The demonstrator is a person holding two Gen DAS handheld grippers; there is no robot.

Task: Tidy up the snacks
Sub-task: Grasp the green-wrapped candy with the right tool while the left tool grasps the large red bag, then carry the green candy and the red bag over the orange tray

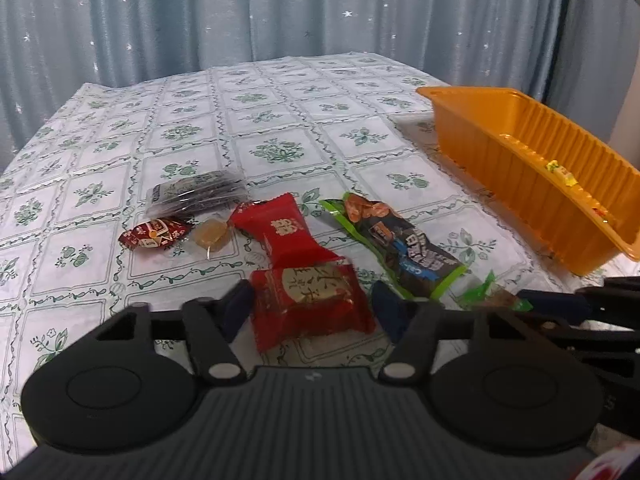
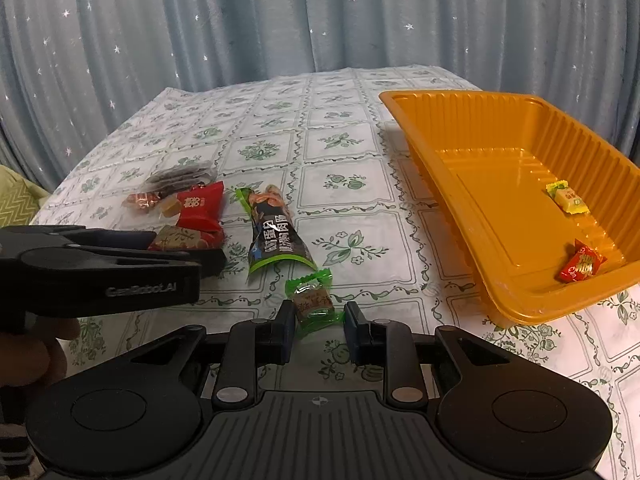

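Note:
Flat on the flowered tablecloth lies a red packet with a gold label (image 1: 316,292). My left gripper (image 1: 314,308) brackets it, and both pads touch its side edges. A small green-wrapped candy (image 2: 314,304) sits between the tips of my right gripper (image 2: 320,330), which is shut on it at table level. Beyond them lie a larger red packet (image 1: 286,232), a long green and black snack bag (image 1: 400,240), a dark red candy (image 1: 154,234), an amber candy (image 1: 212,234) and a clear packet of dark pieces (image 1: 196,196). The orange tray (image 2: 460,98) at the right holds a yellow candy (image 2: 568,198) and a red candy (image 2: 582,266).
A blue starred curtain (image 2: 280,20) hangs behind the table's far edge. A hand (image 2: 32,352) grips the left tool at the left of the right wrist view. Bare tablecloth (image 2: 340,140) stretches between the snacks and the tray.

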